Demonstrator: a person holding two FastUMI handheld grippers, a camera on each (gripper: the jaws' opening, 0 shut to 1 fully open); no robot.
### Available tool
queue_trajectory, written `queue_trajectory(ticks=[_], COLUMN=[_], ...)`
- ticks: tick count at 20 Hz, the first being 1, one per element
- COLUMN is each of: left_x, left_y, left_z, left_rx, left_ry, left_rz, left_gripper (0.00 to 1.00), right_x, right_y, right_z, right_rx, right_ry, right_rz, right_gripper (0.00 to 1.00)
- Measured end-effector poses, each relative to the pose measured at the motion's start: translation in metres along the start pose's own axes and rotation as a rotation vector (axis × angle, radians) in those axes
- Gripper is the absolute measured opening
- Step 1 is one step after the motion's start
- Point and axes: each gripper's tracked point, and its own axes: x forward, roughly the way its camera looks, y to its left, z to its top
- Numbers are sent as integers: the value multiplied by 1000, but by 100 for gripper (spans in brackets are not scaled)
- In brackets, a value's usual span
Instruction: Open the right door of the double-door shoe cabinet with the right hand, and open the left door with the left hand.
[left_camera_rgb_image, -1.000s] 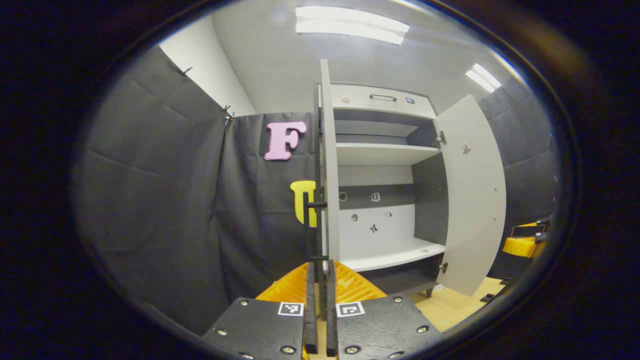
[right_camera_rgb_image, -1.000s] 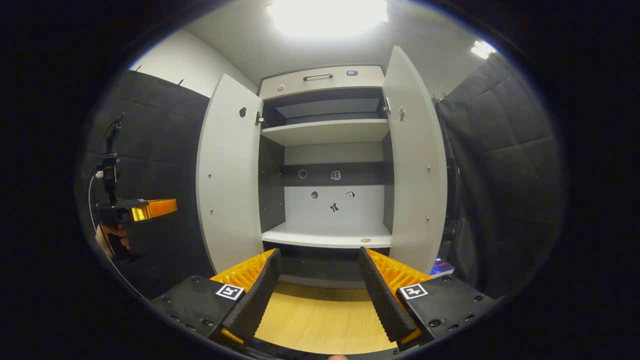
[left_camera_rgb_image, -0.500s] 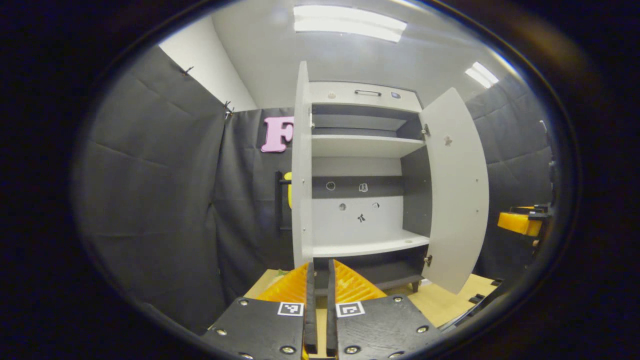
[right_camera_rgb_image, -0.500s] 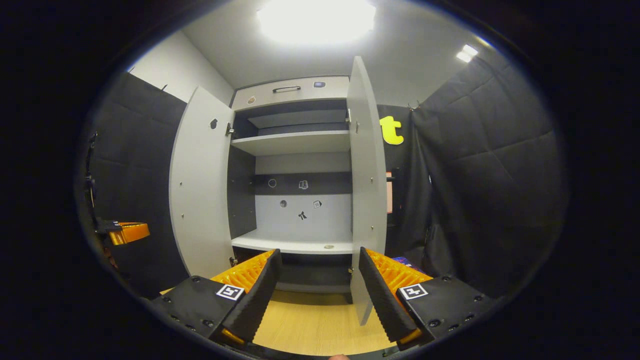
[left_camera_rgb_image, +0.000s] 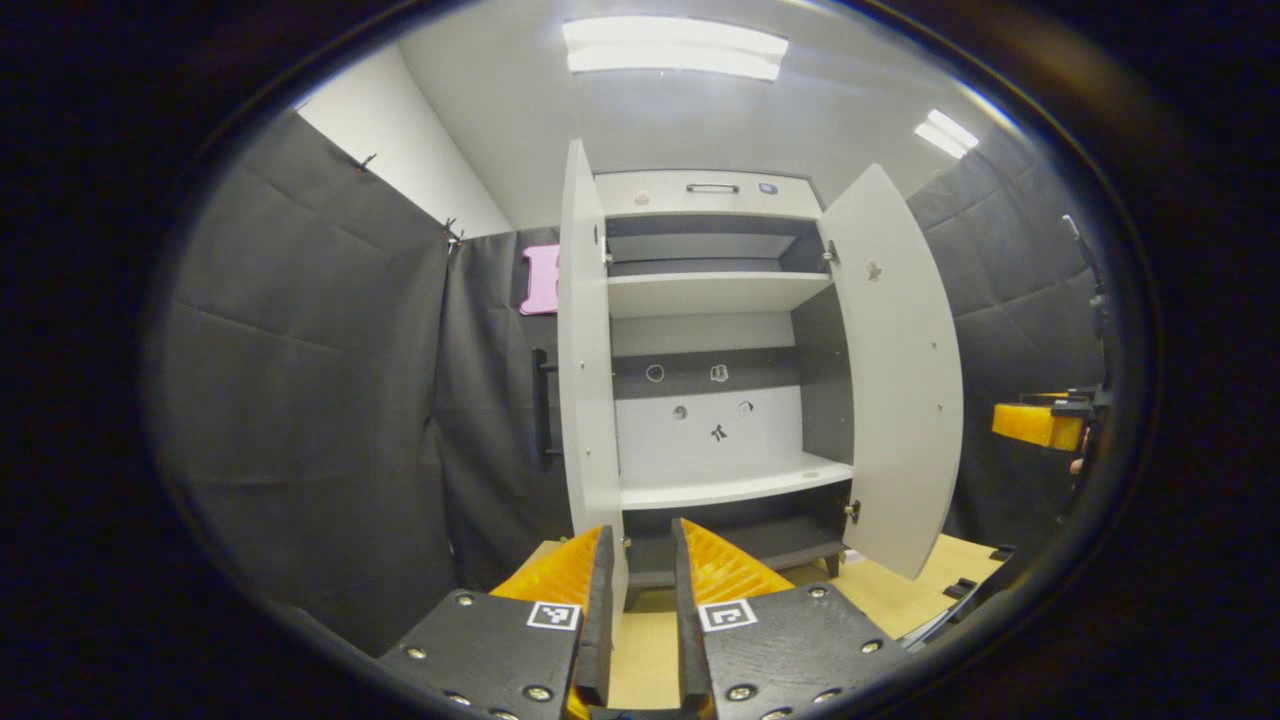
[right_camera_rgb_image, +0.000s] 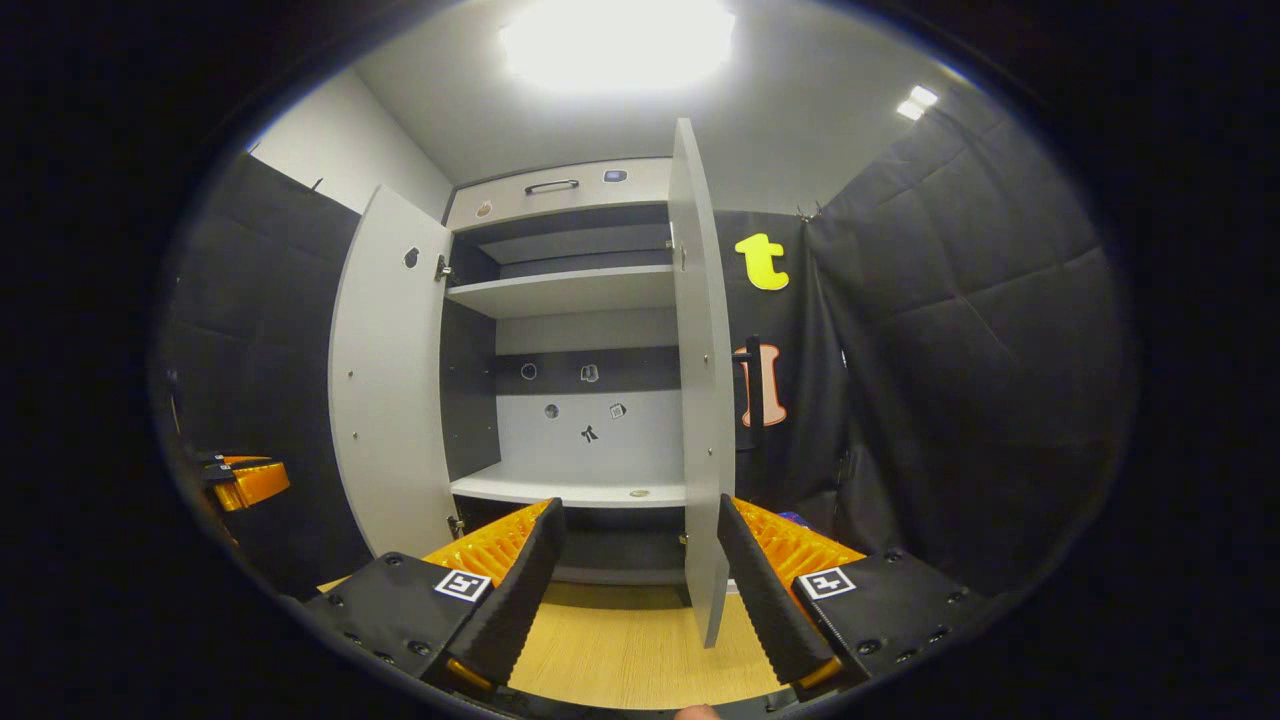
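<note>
From the left gripper view, the shoe cabinet (left_camera_rgb_image: 715, 300) stands straight ahead with both doors swung out. The left door (left_camera_rgb_image: 585, 360) sits nearly edge-on, its long axis upright, rising directly above the left gripper (left_camera_rgb_image: 640, 610), whose fingers stand a narrow gap apart with the door's lower edge showing beyond them; I cannot tell for certain whether they touch it, though nothing looks pinched. The right door (left_camera_rgb_image: 895, 380) hangs open at an angle off to the right, and the right gripper (left_camera_rgb_image: 1035, 425) floats at that edge of the scene, well apart from the door. In the right gripper view the right gripper (right_camera_rgb_image: 635, 590) has its fingers spread wide, gripping nothing — the right door (right_camera_rgb_image: 700, 400) stands edge-on just ahead and slightly right of centre, its black handle (right_camera_rgb_image: 752, 385) on the far face. The left door (right_camera_rgb_image: 385, 380) opens leftward, with the left gripper (right_camera_rgb_image: 245, 480) low beside it. By my reckoning both doors are already open, each nearest its own hand, so what remains is drawing straight back from the door edges.
</note>
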Motion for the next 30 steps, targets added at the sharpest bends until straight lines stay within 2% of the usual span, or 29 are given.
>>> queue_trajectory(ticks=[3, 4, 5, 6, 7, 8, 10, 18, 23, 24, 25, 30], left_x=[-3, -4, -5, -3, -3, -3, -3, -6, -3, -3, -3, -3], left_y=[1, 2, 2, 2, 2, 3, 4, 13, 12, 11, 9, 8], left_z=[-4, -4, -4, -4, -3, -4, -3, 6, 1, 2, 2, 4], left_rx=[-3, -6, -10, -13, -12, -9, -6, 0, 6, 5, 4, 28], left_ry=[13, 12, 10, 9, 8, 9, 6, -50, -36, -39, -42, -45], left_rz=[16, 20, 20, 22, 25, 28, 39, 103, 119, 116, 114, 112], left_gripper=[34, 47, 50, 61, 70, 79, 82, 81, 82, 91, 94, 94], right_x=[-1, -1, -1, -1, 0, 0, 0, 1, 4, 4, 5, 7], right_y=[-1, -1, -2, -2, -3, -3, -4, -10, -11, -12, -12, -14], right_z=[1, 1, 1, 1, 1, 1, 2, 2, 0, 0, 0, 0], right_rx=[-5, -4, -3, -2, -1, 1, 10, -3, -8, -7, -6, -1], right_ry=[-3, -4, -5, -6, -6, -6, -4, -7, -4, -3, -3, -6], right_rz=[4, 4, 3, 4, 3, 2, 6, 1, 3, 4, 5, 5], right_gripper=[92, 96, 96, 92, 96, 92, 92, 92, 92, 92, 92, 96])
